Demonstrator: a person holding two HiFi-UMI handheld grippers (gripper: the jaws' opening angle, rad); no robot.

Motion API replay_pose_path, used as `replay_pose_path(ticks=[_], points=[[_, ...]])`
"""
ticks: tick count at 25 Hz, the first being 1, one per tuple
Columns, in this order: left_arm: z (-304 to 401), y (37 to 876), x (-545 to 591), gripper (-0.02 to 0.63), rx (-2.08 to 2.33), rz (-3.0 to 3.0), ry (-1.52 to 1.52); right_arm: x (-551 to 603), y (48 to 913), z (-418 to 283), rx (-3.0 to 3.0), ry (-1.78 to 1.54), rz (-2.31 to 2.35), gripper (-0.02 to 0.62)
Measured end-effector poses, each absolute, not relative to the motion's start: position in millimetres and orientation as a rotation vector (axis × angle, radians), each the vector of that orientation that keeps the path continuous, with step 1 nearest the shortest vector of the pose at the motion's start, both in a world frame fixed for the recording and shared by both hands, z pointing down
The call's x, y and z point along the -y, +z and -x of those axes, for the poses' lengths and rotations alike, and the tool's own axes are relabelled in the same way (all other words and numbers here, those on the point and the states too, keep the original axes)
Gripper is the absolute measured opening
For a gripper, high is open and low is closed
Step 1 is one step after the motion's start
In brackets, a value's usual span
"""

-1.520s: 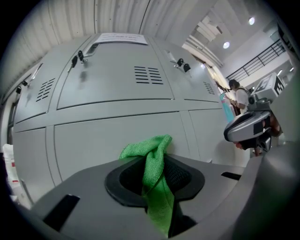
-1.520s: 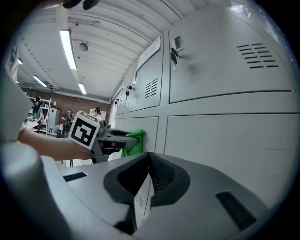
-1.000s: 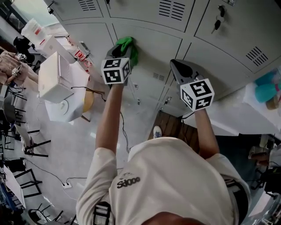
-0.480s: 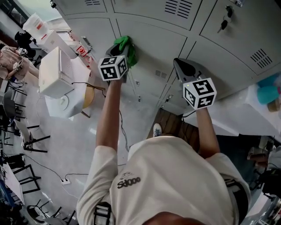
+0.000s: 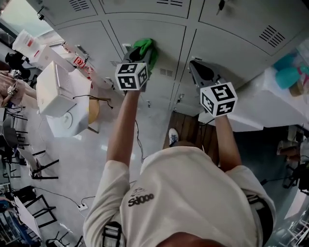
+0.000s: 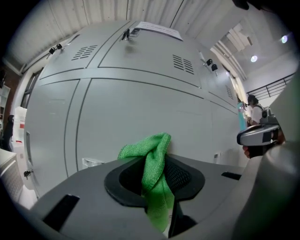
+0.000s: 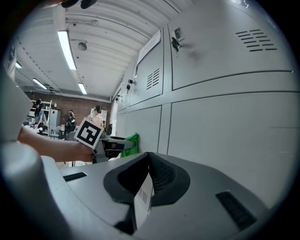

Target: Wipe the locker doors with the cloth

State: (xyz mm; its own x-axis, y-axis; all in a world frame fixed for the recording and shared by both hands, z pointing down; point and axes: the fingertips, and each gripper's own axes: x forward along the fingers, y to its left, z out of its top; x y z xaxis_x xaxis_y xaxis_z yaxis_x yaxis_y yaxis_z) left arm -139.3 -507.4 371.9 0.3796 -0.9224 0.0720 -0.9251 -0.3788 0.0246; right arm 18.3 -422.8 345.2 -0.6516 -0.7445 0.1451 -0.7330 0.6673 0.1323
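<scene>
A green cloth [image 5: 146, 48] is pinched in my left gripper [image 5: 140, 54] and pressed against a grey locker door [image 5: 159, 36], just above that door's vent slots [image 5: 166, 72]. In the left gripper view the cloth [image 6: 154, 161] bunches between the shut jaws of the gripper [image 6: 158, 176], its top touching the door [image 6: 140, 108]. My right gripper [image 5: 196, 68] is held near the neighbouring door [image 5: 227, 43], shut with nothing in it. The right gripper view shows its closed jaws [image 7: 149, 171] beside the door [image 7: 234, 122], with the cloth [image 7: 132, 143] off to the left.
White boxes on a table [image 5: 60, 94] stand left of the lockers, with cables [image 5: 137, 140] trailing on the floor. A white table [image 5: 270, 103] with teal items [image 5: 285, 75] sits at the right. Keys [image 5: 220, 6] hang in an upper lock. Chairs [image 5: 29, 159] are at the far left.
My left gripper has slid the cloth a little across the door, closer to the vent slots. The head view has shifted. The right gripper has stayed about where it was.
</scene>
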Motion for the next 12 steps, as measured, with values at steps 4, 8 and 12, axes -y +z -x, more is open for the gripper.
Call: replay_pose_path(ticks=[4, 8, 12], points=[[114, 376, 502, 0.109, 1.668, -2.570, 0.079, 411, 350, -39, 2.656, -0.075, -1.269, 0.009], [69, 371, 493, 0.110, 1.584, -2.663, 0.139, 401, 356, -60, 2.616, -0.057, -1.331, 0.009], [35, 370, 488, 0.109, 1.563, -2.728, 0.172, 394, 361, -78, 2.582, -0.034, -1.381, 0.009]])
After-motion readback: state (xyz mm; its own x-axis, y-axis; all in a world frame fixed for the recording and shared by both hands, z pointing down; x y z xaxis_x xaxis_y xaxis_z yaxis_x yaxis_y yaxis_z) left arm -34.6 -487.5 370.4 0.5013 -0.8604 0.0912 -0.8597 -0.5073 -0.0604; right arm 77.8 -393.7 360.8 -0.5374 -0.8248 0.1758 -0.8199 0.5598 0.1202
